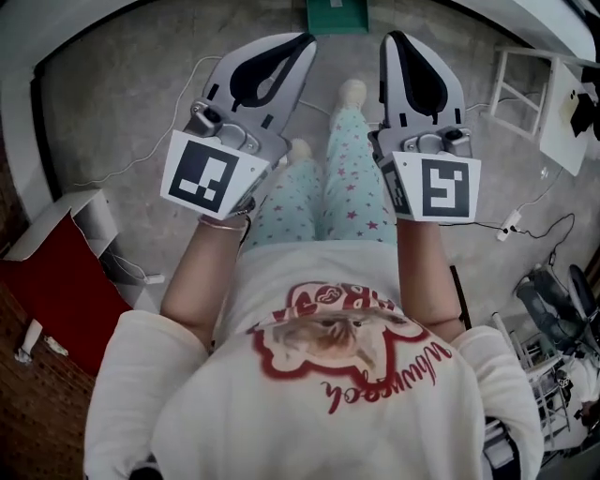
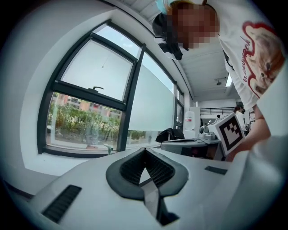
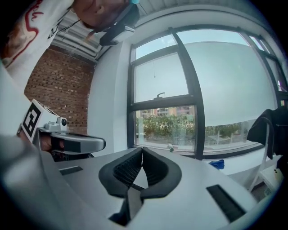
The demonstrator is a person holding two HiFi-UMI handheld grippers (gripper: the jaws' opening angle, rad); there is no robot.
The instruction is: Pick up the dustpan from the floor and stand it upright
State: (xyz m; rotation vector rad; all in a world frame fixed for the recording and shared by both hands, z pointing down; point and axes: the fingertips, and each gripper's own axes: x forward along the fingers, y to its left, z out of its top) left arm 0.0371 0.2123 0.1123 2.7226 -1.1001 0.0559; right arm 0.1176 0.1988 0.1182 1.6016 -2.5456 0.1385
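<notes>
I hold both grippers level in front of me, side by side above my legs. In the head view my left gripper (image 1: 306, 39) and right gripper (image 1: 391, 37) point away from me, each with jaws closed and nothing between them. On the floor just beyond them lies a green object (image 1: 337, 13), cut off by the top edge; it may be the dustpan. In the left gripper view the pads (image 2: 155, 168) meet at the tip, empty, and my left gripper (image 2: 145, 150) faces a window. The right gripper (image 3: 141, 150) looks the same, shut and empty.
A red panel in a white box (image 1: 56, 272) leans at the left by a brick wall (image 3: 58, 90). A white frame stand (image 1: 525, 89) is at the far right, with cables and a power strip (image 1: 511, 225) on the grey floor. A large window (image 2: 90, 90) is ahead.
</notes>
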